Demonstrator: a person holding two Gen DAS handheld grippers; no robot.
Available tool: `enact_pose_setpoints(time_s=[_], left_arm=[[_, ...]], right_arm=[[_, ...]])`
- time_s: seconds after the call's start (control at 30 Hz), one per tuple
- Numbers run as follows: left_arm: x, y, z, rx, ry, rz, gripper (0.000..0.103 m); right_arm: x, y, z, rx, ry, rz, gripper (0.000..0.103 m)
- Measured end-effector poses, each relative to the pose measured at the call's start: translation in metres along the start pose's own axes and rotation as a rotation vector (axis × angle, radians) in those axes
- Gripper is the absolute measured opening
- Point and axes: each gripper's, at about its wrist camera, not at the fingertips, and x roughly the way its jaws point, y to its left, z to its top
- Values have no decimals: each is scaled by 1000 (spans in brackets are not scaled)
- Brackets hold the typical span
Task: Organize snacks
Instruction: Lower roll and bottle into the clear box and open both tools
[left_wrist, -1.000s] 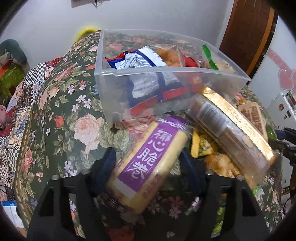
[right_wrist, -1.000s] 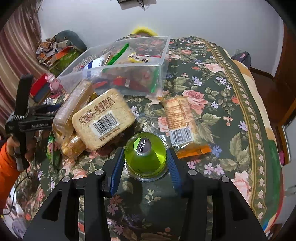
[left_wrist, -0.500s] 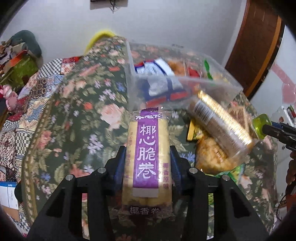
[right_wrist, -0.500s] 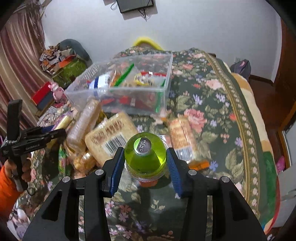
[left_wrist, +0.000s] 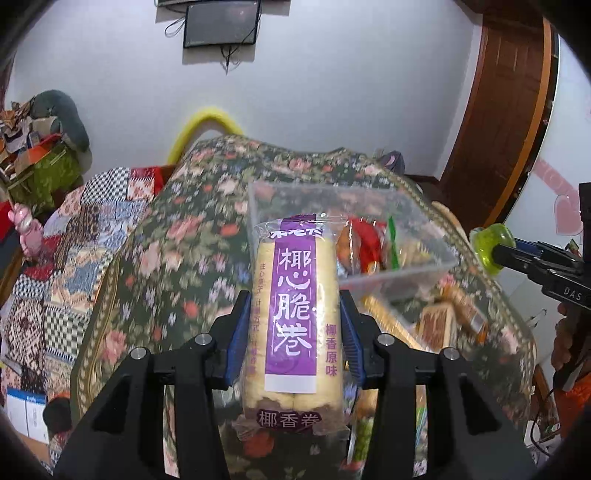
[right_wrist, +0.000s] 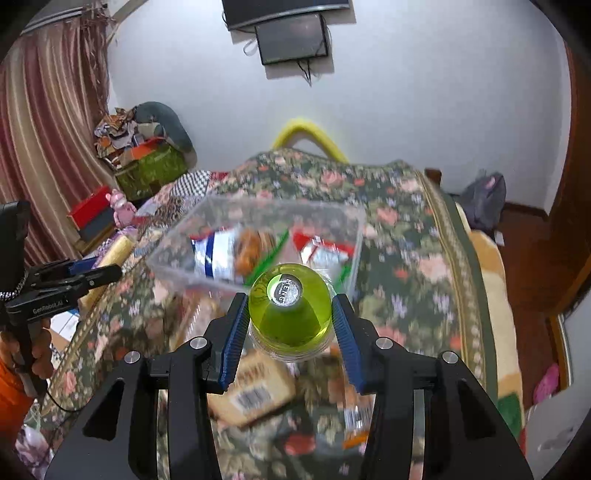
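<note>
My left gripper is shut on a long pack of egg rolls with a purple label, held lifted in the air in front of the clear plastic bin. My right gripper is shut on a green jelly cup, held lifted in front of the same bin. The bin holds several snack packs. The right gripper with the cup shows at the right of the left wrist view. The left gripper with the pack's end shows at the left of the right wrist view.
The floral-covered table carries loose snacks in front of the bin: a biscuit pack with a barcode, an orange-ended packet, a long gold-edged pack. Clutter and boxes stand at the far left.
Both grippers have risen and tilted up with their loads: the egg roll pack and the jelly cup have left the table, and the bin now lies lower and farther ahead.
</note>
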Motion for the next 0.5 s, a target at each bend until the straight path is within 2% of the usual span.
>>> enact_pose_setpoints(time_s=[0.27, 0.5], left_arm=[[27, -6, 35, 10, -14, -5, 45], [58, -5, 52, 9, 4, 3, 45]], right_arm=[[22, 15, 33, -40, -35, 11, 43], [61, 23, 53, -59, -1, 5, 43]])
